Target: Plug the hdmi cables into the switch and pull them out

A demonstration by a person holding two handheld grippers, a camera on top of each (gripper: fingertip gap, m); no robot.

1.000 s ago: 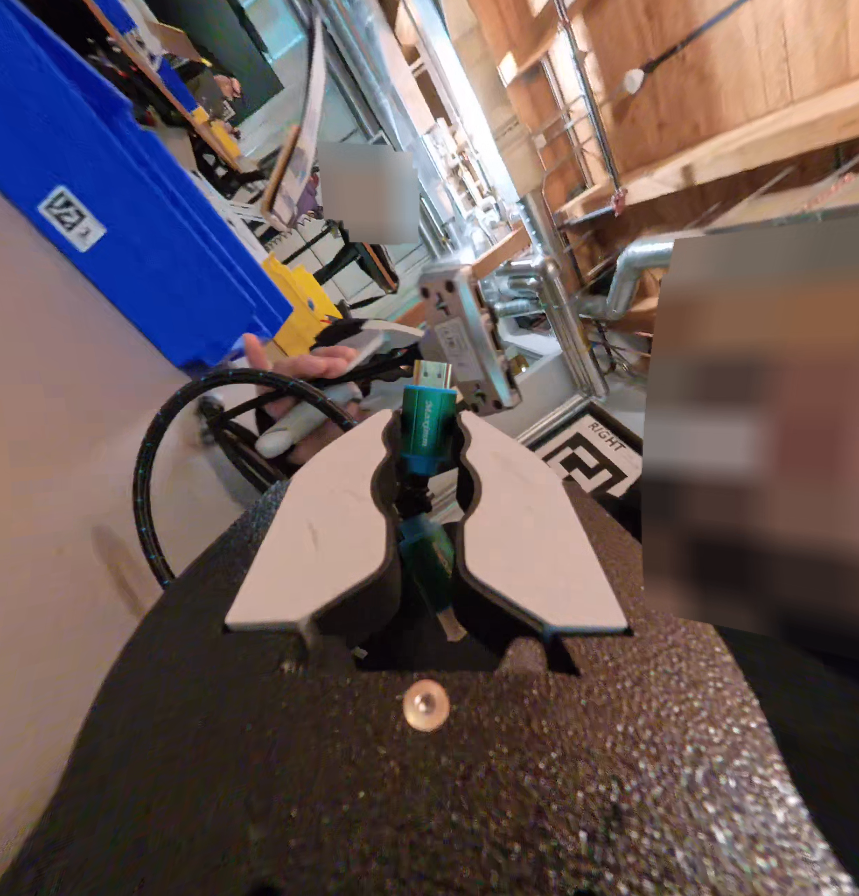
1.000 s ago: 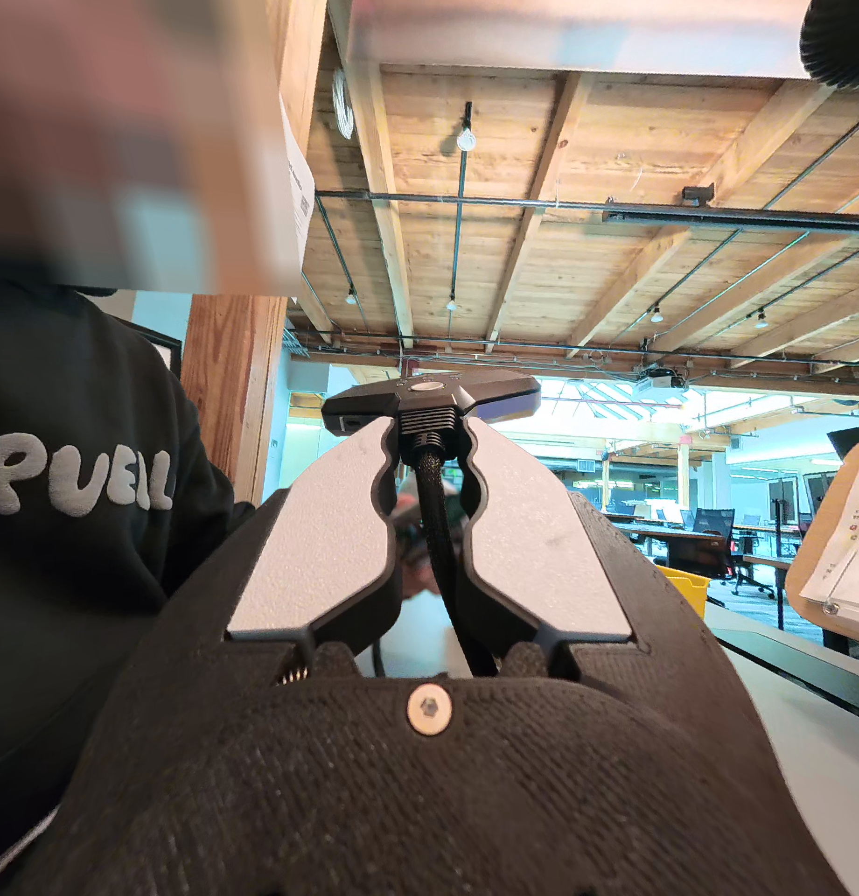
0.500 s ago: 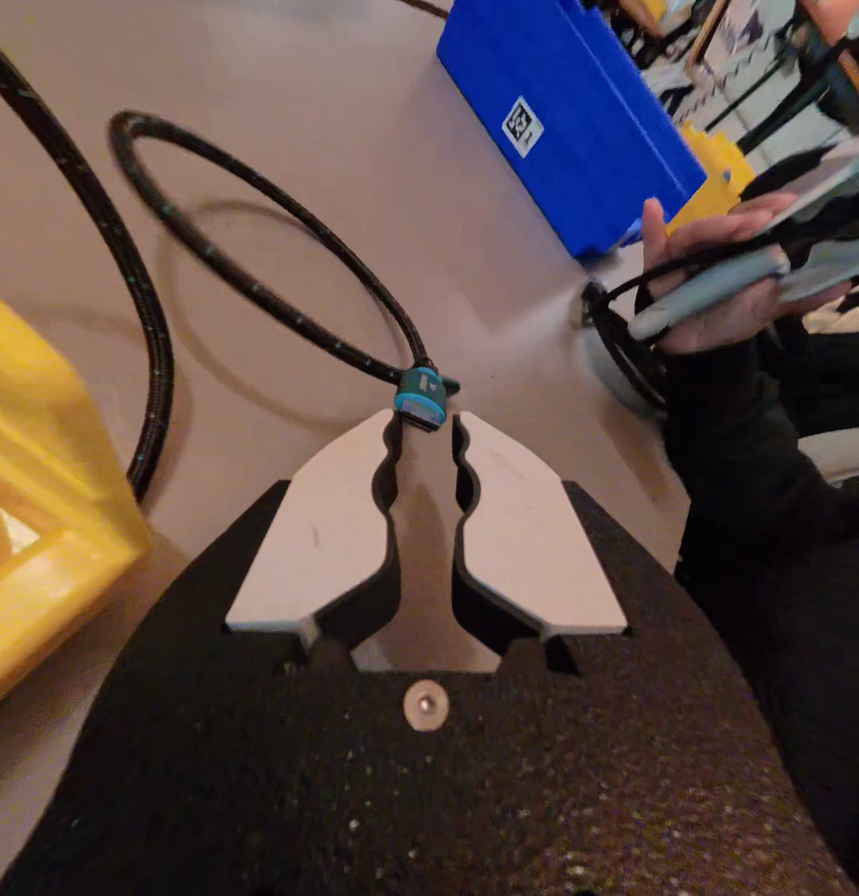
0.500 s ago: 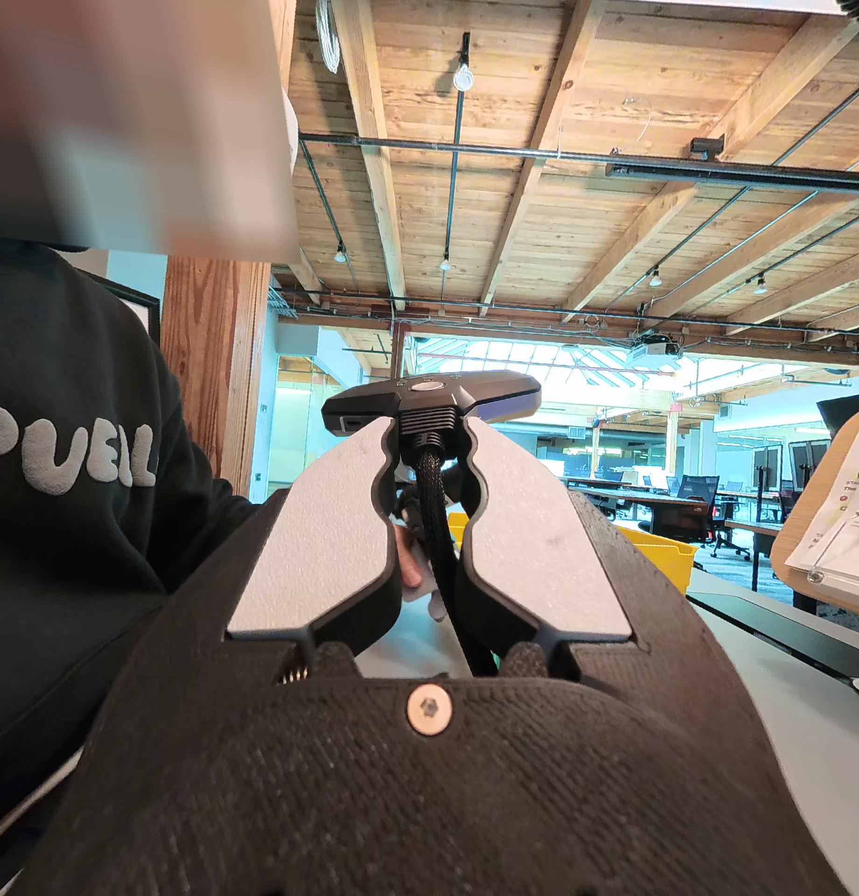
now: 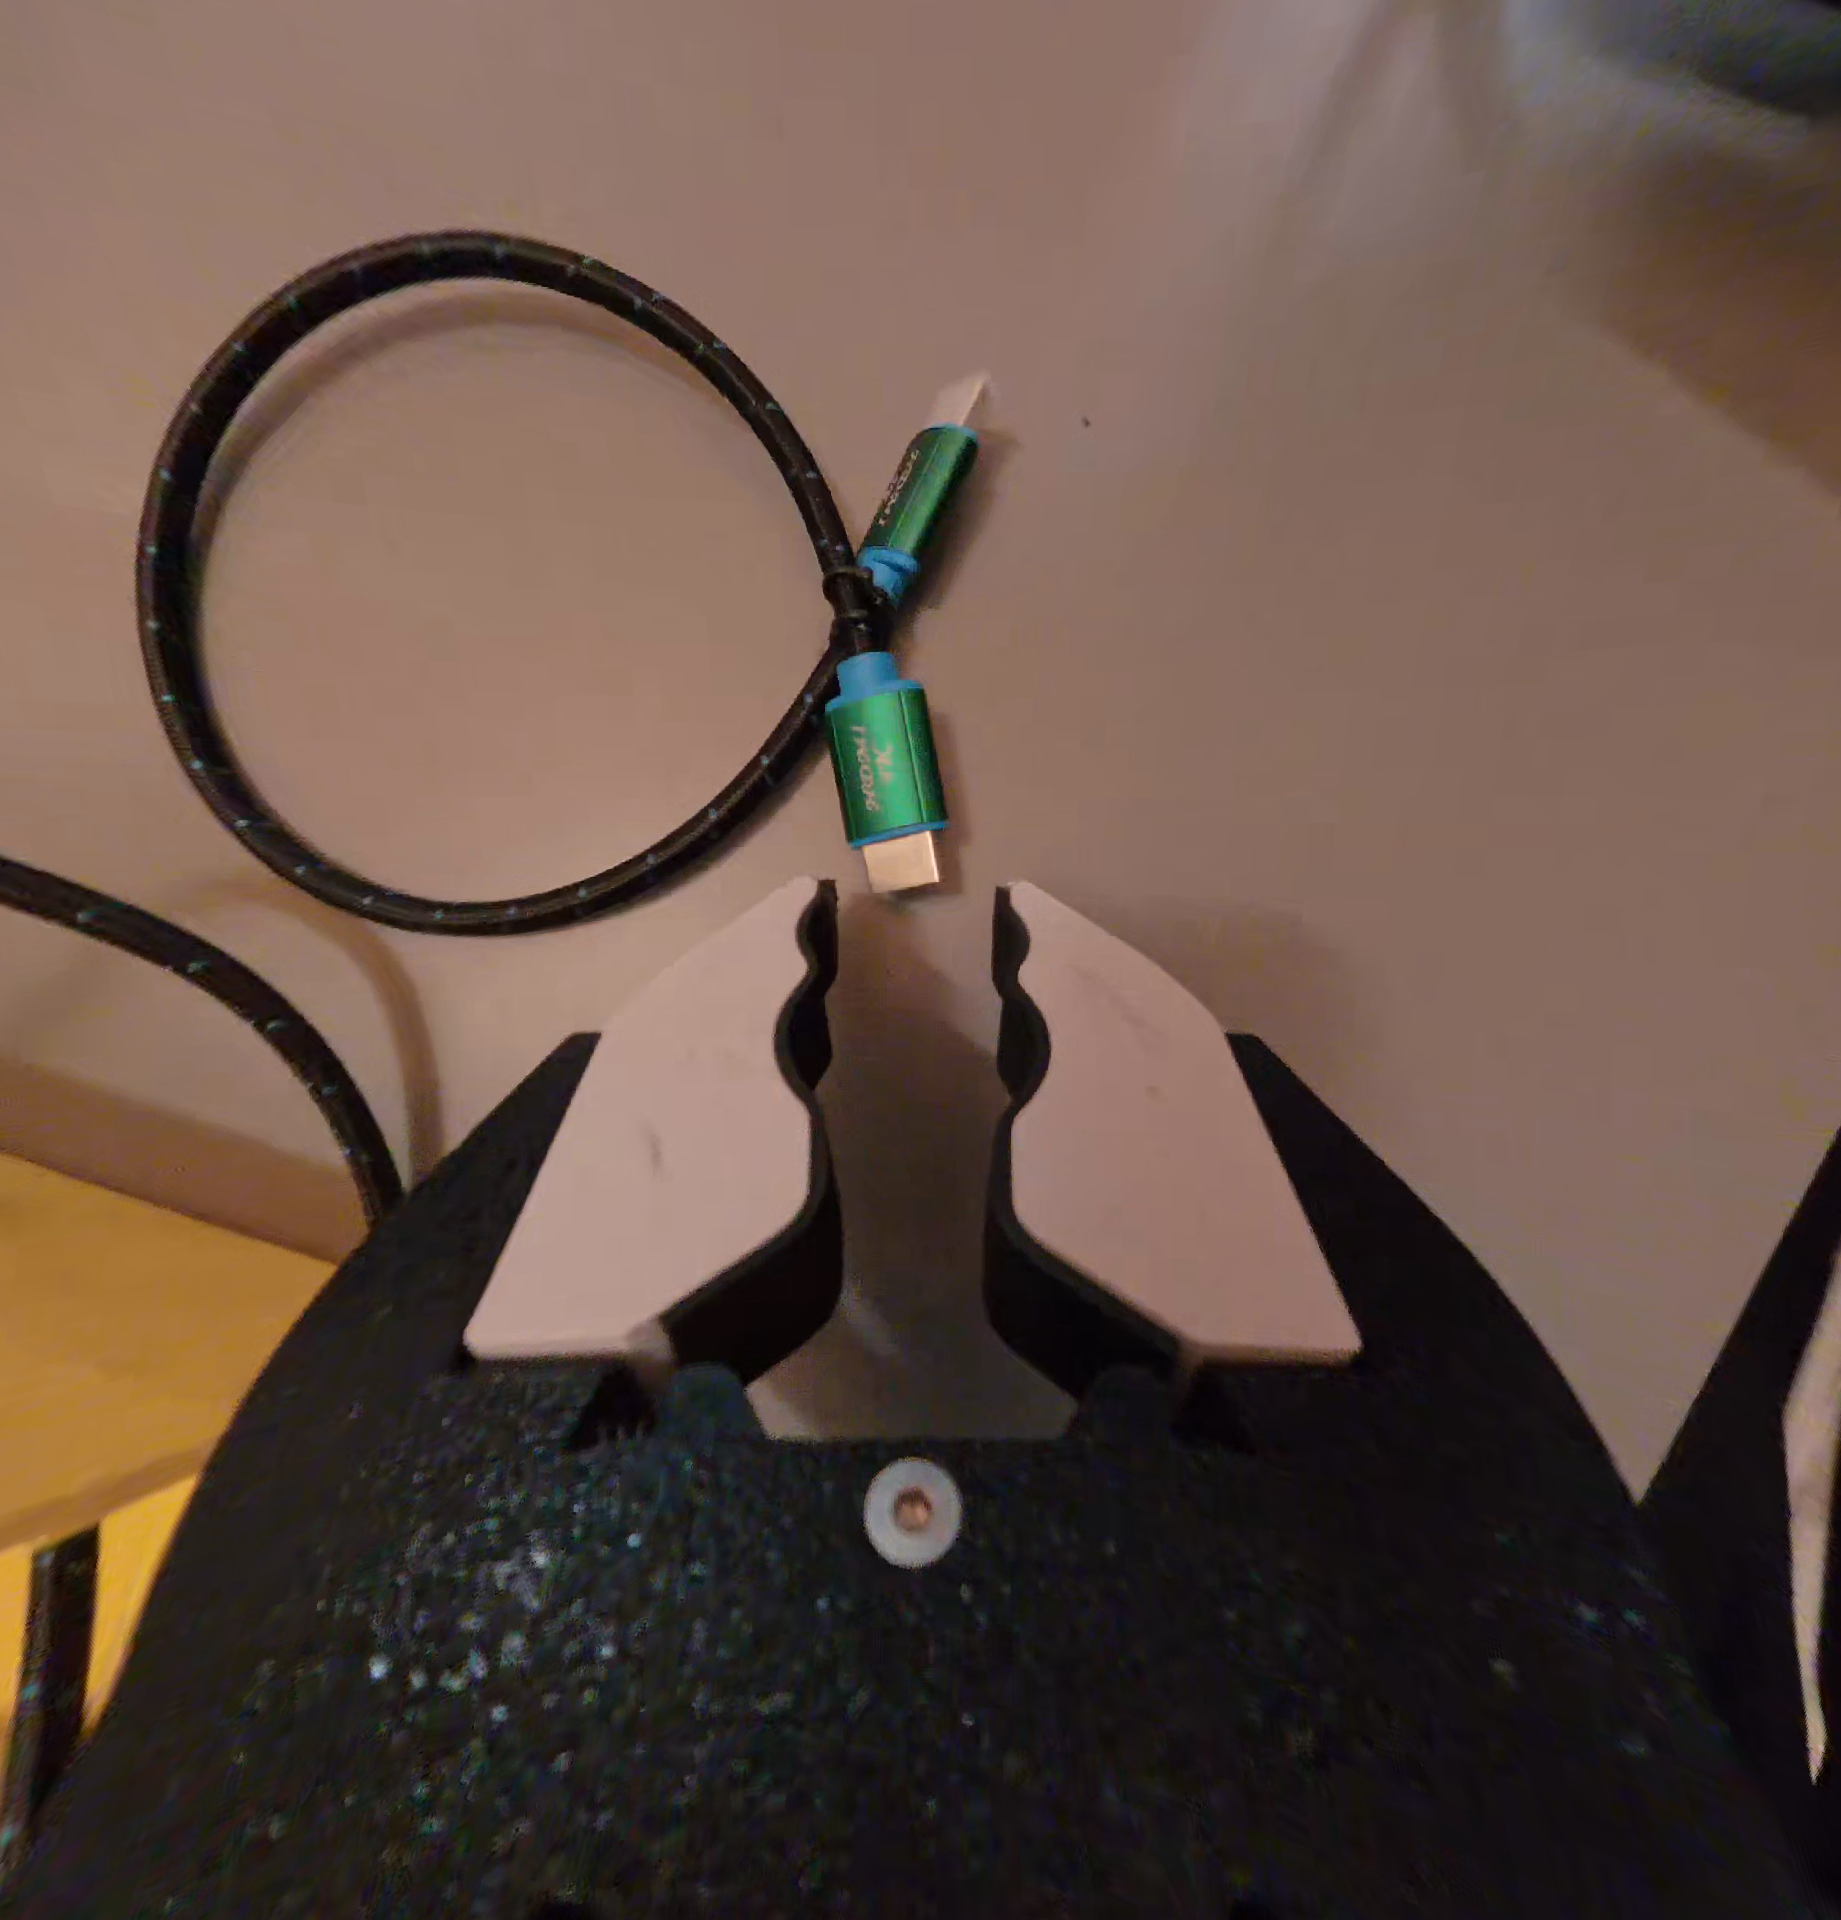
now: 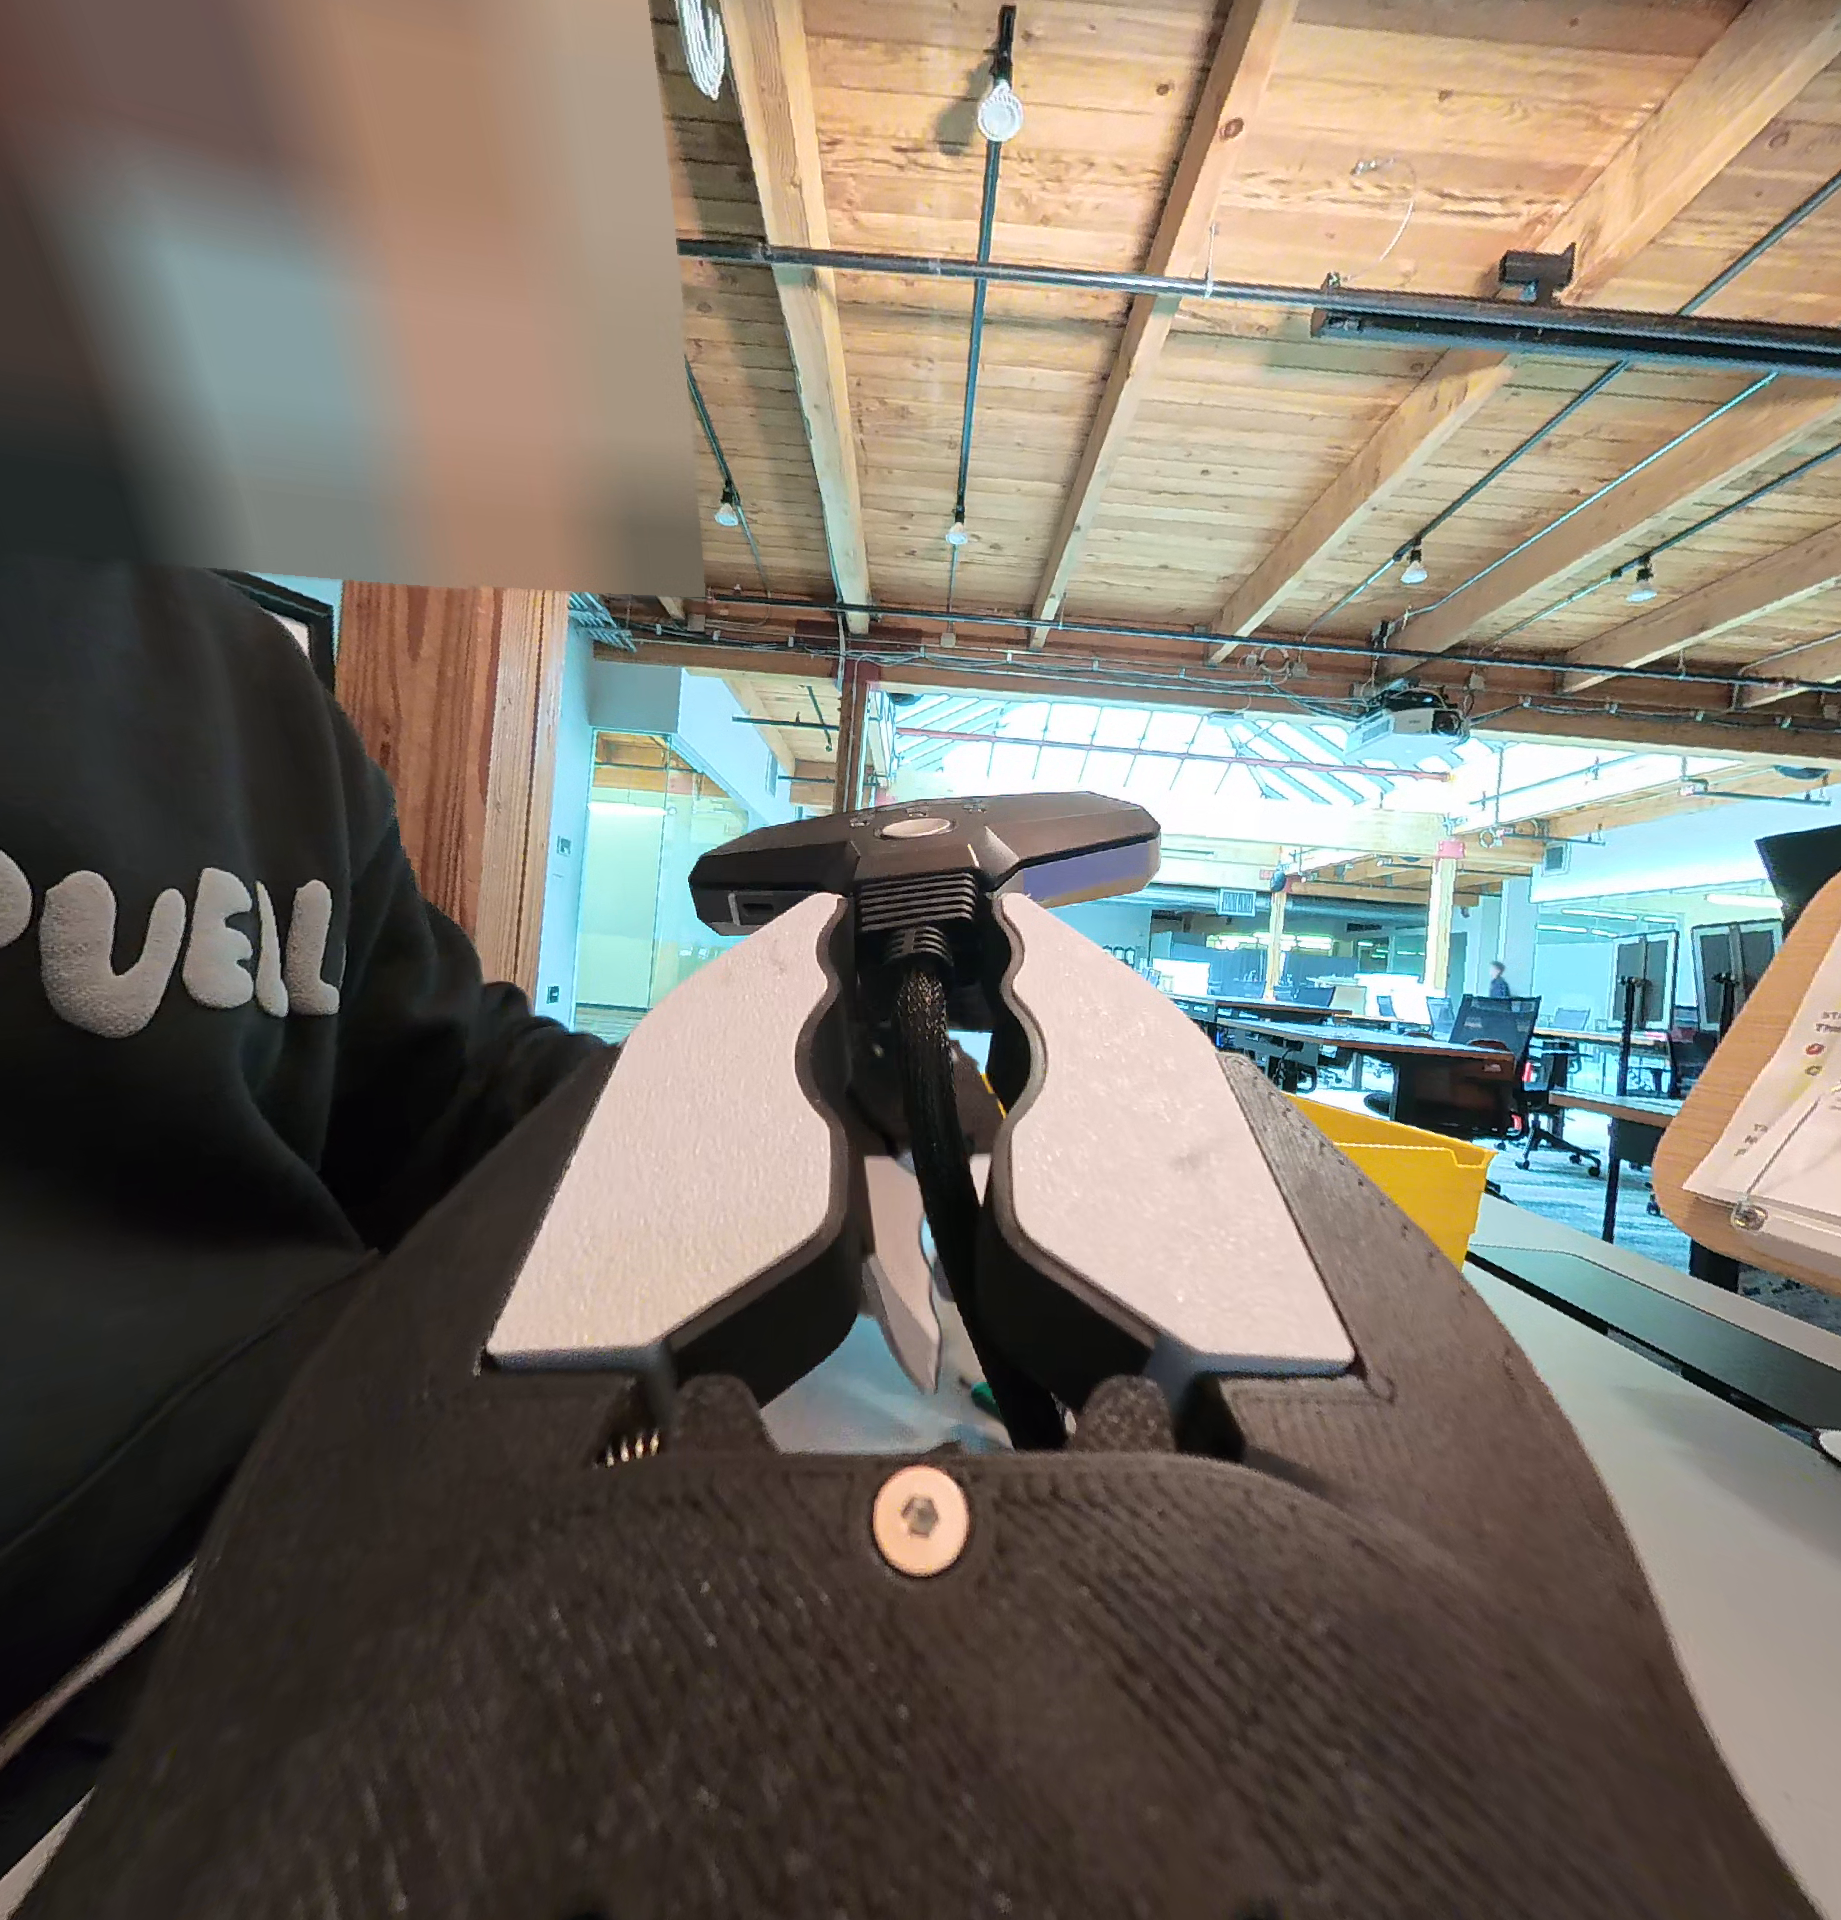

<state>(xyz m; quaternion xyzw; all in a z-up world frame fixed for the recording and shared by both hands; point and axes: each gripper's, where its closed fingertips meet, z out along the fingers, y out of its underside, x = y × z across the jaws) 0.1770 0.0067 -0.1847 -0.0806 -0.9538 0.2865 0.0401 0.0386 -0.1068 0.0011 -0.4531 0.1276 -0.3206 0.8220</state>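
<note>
In the left wrist view a short black braided HDMI cable (image 5: 272,499) lies in a loop on the table. Both of its green plugs rest there: one (image 5: 888,769) just beyond my fingertips with its metal end toward me, the other (image 5: 921,488) farther off. My left gripper (image 5: 908,896) is open and empty above the table. In the right wrist view my right gripper (image 6: 921,914) is shut on the ribbed cable neck of the black HDMI switch (image 6: 926,847) and holds it up in the air. The switch's black cable (image 6: 942,1143) runs down between the fingers.
A second black braided cable (image 5: 220,997) curves in from the left beside a yellow bin (image 5: 95,1309). In the right wrist view a person in a black sweatshirt (image 6: 147,987) is at the left. A yellow bin (image 6: 1404,1164) and a clipboard stand (image 6: 1789,1091) are on the right.
My left gripper let go of the green plug, swung down toward the table and now hovers open near the cable lying there. My right gripper keeps holding the switch, tilted slightly lower.
</note>
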